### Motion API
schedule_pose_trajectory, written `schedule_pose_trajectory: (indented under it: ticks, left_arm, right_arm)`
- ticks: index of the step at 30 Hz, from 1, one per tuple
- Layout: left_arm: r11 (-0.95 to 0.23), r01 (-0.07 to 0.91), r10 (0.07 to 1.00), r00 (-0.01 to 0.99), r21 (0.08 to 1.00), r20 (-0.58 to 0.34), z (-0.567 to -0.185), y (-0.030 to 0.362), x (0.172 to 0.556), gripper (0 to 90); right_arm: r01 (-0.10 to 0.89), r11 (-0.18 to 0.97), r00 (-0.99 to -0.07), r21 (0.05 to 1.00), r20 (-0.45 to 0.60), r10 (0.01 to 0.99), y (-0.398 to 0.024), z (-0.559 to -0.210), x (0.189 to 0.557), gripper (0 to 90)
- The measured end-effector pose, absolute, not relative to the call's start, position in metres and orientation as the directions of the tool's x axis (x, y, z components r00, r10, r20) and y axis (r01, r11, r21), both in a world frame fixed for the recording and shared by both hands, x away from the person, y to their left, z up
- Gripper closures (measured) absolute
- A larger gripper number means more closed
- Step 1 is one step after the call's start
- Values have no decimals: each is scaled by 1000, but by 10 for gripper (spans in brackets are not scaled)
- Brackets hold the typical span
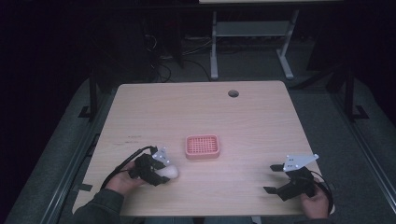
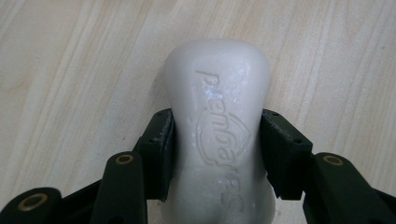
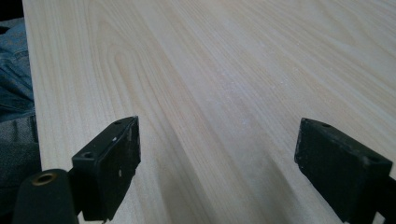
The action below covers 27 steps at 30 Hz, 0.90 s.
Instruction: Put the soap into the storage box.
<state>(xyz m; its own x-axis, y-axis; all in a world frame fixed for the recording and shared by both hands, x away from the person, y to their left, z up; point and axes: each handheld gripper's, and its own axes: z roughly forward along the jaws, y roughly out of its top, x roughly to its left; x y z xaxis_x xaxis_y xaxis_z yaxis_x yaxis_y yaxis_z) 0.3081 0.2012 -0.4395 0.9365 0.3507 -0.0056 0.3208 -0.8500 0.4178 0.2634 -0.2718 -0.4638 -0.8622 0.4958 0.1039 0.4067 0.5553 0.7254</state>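
Here the left gripper fingers pinch the soap bar; right gripper fingers spread wide.

Dim room, grey floor, white desk frame

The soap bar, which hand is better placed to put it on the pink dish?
Left, probably: the left gripper already clamps the soap bar beside the pink dish; the right gripper is open, farther off.

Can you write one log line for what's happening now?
left gripper: shut on soap bar | right gripper: open | pink soap dish: empty
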Motion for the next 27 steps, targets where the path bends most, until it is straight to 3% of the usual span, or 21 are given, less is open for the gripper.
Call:
schedule_pose_trajectory:
  ticks: [27]
  left_arm:
    - [-851,287,329,944,439,20,-425,191,312,493]
  right_arm:
    - [411,546,-858,730,107,503,-273,-464,262,141]
